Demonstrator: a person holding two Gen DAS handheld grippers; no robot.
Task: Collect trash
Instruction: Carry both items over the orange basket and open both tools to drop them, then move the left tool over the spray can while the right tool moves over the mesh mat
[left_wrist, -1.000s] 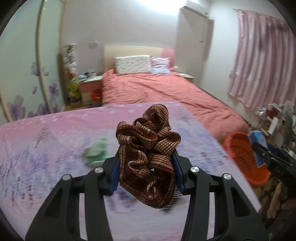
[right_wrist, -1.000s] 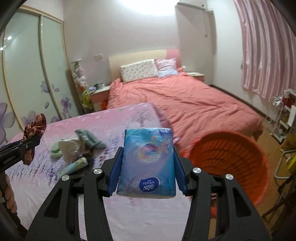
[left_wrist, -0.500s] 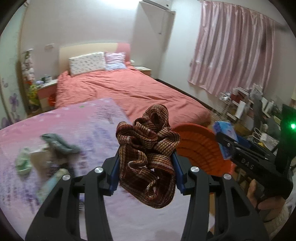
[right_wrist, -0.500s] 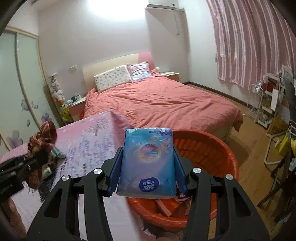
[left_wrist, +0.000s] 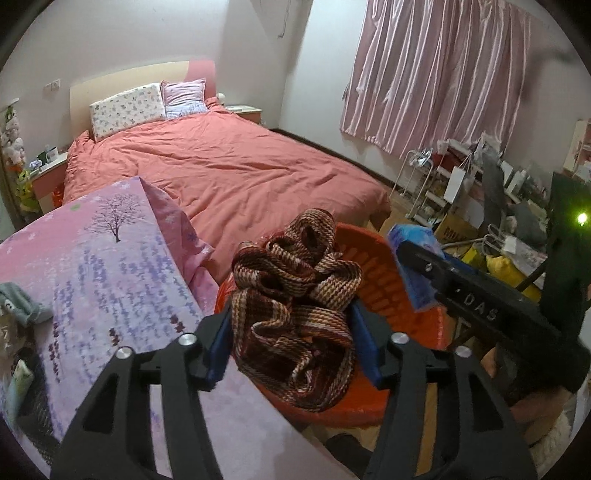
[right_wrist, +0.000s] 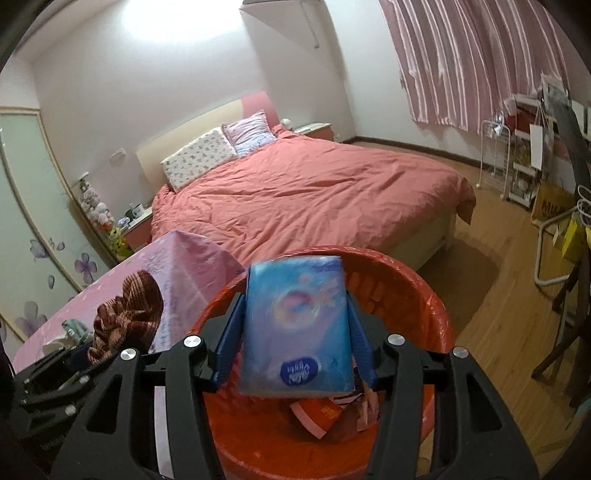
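Tissue pack (right_wrist: 295, 325) over the basket's rim (right_wrist: 439, 314) (jaws just opening).

The right gripper (left_wrist: 413, 273) arm reads "DAS" — the blue tissue pack (right_wrist: 295, 325) bears an upside-down "Vinda" logo.

Indoor artificial light, fairly dim, warm-pink cast. Right wrist view: big blown-out glare patch on the wall (right_wrist: 173, 22) top left, washing out detail there. Strong fisheye in both views: black vignette at corners, curtain (left_wrist: 443, 74) and wardrobe door (right_wrist: 22, 206) bow outward. Tissue pack (right_wrist: 295, 325) soft w/ motion blur, print smeared. Patterned cloth on the counter (left_wrist: 92, 266) blurred at left edge. Green LED (left_wrist: 581, 218) flares in dark right side. Soft shadows under the bed (right_wrist: 314, 192).
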